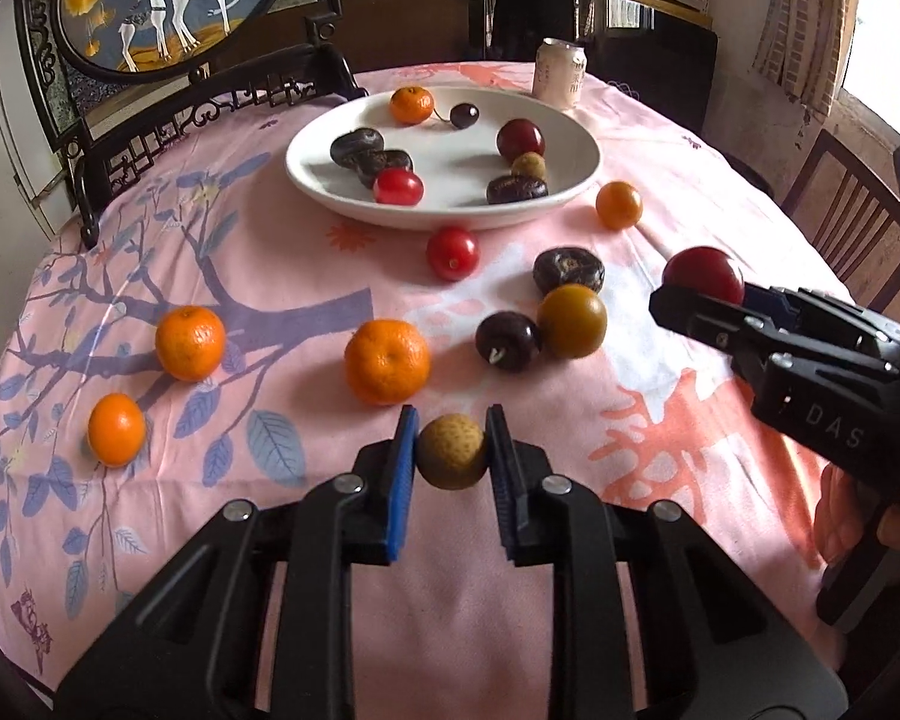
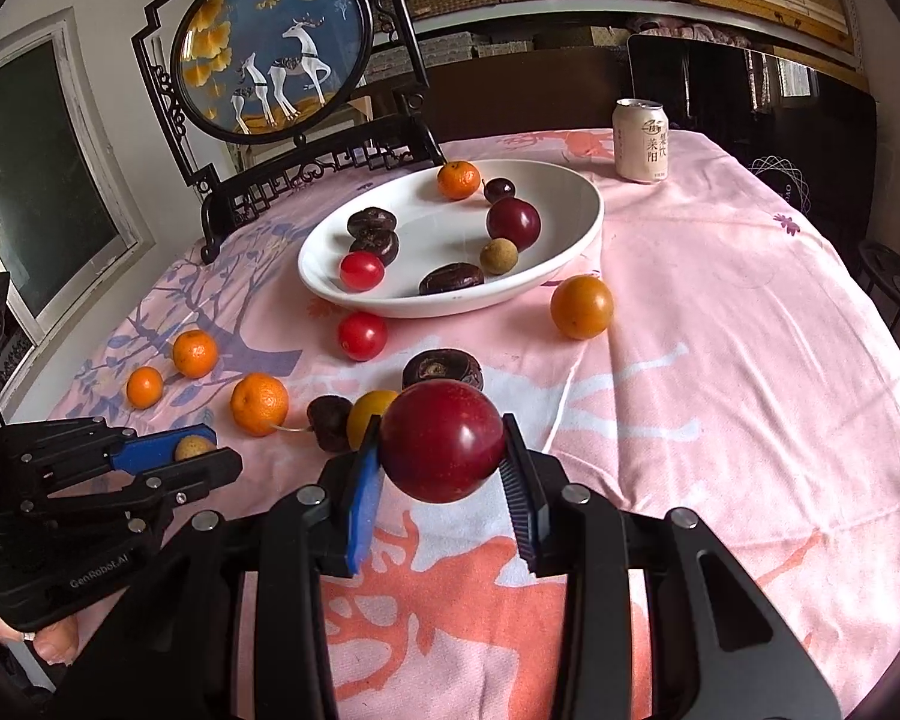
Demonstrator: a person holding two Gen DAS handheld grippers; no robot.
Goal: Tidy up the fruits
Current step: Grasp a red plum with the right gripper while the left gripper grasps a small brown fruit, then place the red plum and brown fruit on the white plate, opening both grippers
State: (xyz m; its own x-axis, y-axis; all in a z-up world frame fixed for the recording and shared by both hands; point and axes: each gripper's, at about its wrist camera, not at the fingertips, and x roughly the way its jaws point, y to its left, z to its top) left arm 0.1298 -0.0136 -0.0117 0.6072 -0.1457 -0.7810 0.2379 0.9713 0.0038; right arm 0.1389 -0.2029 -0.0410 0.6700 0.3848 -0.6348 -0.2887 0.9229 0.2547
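Observation:
My left gripper (image 1: 452,450) is shut on a small tan longan (image 1: 452,452) above the near part of the table; it also shows in the right wrist view (image 2: 193,450). My right gripper (image 2: 442,447) is shut on a dark red plum (image 2: 442,439), seen from the left wrist view too (image 1: 703,279). A white plate (image 1: 330,192) at the back holds several fruits: a tangerine (image 1: 411,104), a plum (image 1: 521,139), a cherry tomato (image 1: 398,186), dark chestnut-like fruits. Loose tangerines (image 1: 387,361), a cherry tomato (image 1: 452,252) and dark fruits lie on the cloth.
A drink can (image 2: 641,140) stands behind the plate. A framed deer screen on a black stand (image 2: 273,48) stands at the back left. The pink floral cloth (image 2: 720,360) covers the round table. Chairs stand beyond the right edge.

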